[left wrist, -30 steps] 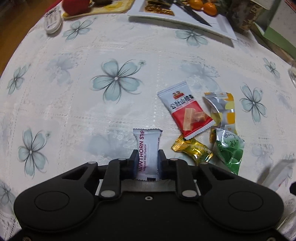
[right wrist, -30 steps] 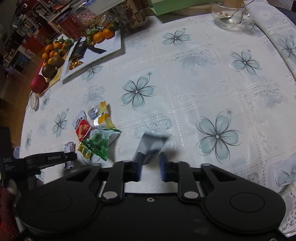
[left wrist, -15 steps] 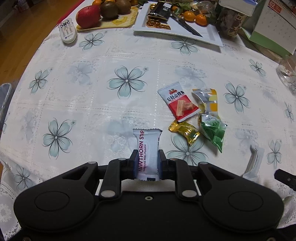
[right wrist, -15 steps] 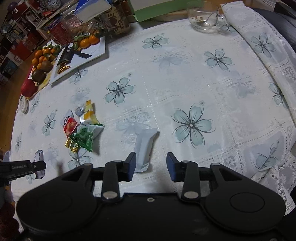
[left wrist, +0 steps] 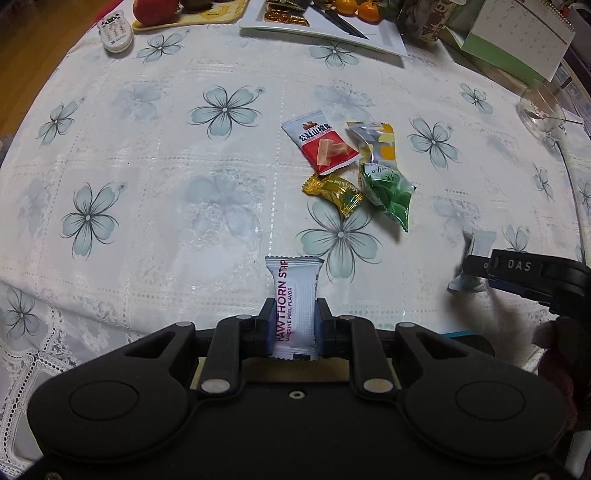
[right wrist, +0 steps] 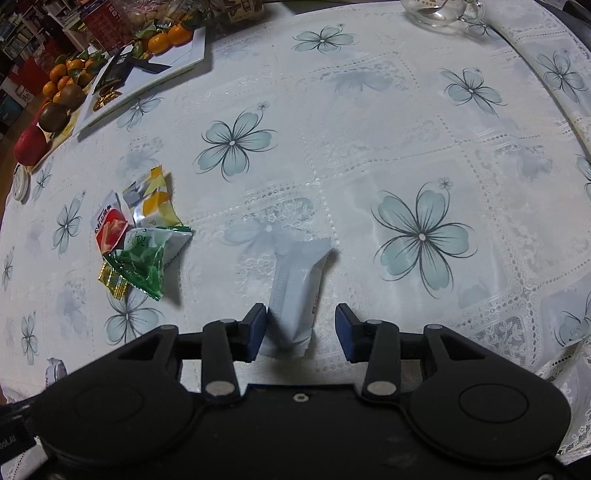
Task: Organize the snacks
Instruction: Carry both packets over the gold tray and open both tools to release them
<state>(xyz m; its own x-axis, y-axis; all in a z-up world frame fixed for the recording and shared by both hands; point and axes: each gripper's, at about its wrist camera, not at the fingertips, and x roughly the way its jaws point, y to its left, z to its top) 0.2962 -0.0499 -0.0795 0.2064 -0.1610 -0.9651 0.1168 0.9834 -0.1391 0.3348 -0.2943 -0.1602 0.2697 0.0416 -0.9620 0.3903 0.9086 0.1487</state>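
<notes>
My left gripper [left wrist: 294, 307] is shut on a white Hawthorn Strip packet [left wrist: 295, 280], held upright above the flowered tablecloth. A pile of snacks lies beyond it: a red packet [left wrist: 321, 146], a yellow-silver packet [left wrist: 376, 142], a gold candy [left wrist: 334, 190] and a green packet [left wrist: 388, 192]. My right gripper [right wrist: 300, 312] hangs low over the cloth and its jaws are opening. A plain white packet [right wrist: 297, 280] rests on the cloth between them, leaning by the left finger, with the right finger clear of it. The pile's green packet [right wrist: 147, 254] lies to its left.
At the table's far side stand a white tray [left wrist: 369, 40] with wrapped sweets and oranges, a remote [left wrist: 116, 27], a desk calendar [left wrist: 517, 37] and a glass cup [right wrist: 439, 11]. The table edge with lace trim [right wrist: 517, 332] runs along the right.
My right gripper has sunk toward the cloth and opened, letting go of the white packet. My left gripper has risen and drawn back from the pile, still holding the Hawthorn packet.
</notes>
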